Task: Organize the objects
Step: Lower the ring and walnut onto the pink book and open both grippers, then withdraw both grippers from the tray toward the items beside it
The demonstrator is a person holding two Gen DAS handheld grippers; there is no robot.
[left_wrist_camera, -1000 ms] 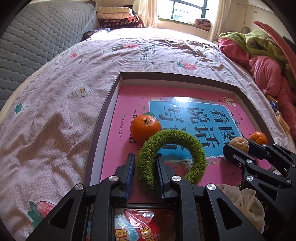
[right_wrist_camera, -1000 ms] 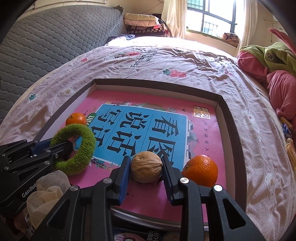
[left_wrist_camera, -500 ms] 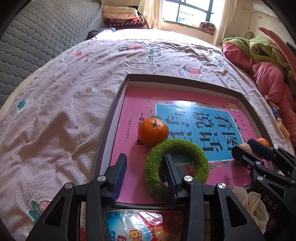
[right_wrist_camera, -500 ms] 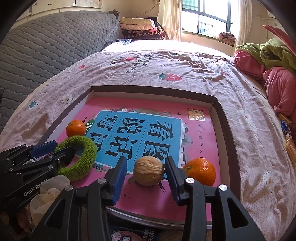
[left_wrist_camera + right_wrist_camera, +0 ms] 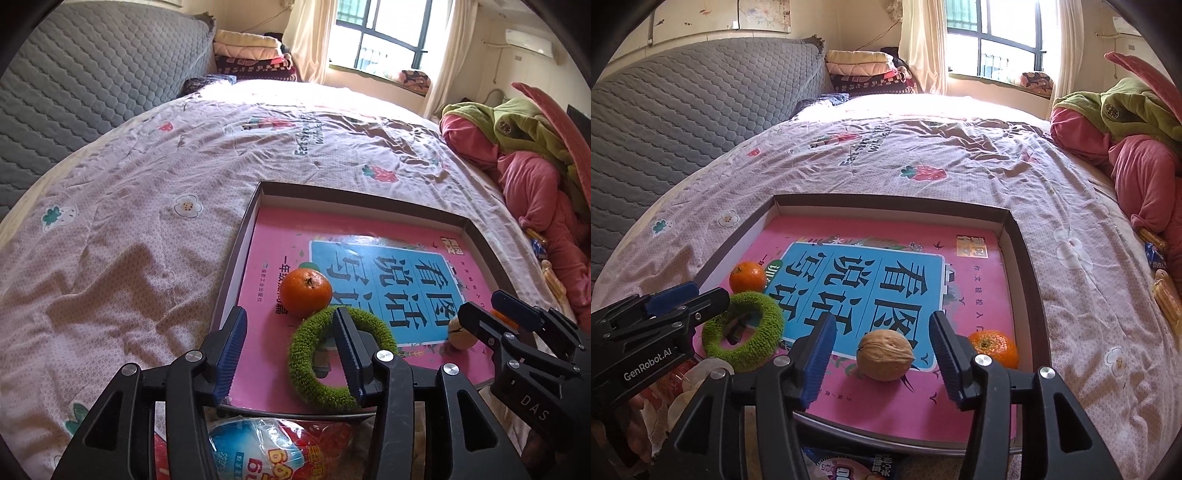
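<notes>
Green fuzzy ring (image 5: 341, 363) lies lower centre in the box lid (image 5: 236, 254) on the bed | left tongs (image 5: 291, 356) just opened, one finger inside its hole | walnut (image 5: 885, 355) loose between parted right tongs (image 5: 882, 356) | both items apparently released, placement done.

The green ring (image 5: 341, 356) looks like fuzzy, rough cloth or chenille. The pink book cover (image 5: 975, 273) is glossy paper, lying in a matt cardboard tray (image 5: 1028, 280). The walnut (image 5: 885, 355) has a dry, wrinkled shell; the tangerine (image 5: 308, 292) at the ring's 11 o'clock has a slightly shiny, dimpled peel. The bed sheet (image 5: 147, 221) is soft, creased printed cloth. The headboard (image 5: 683, 103) is quilted grey fabric.
</notes>
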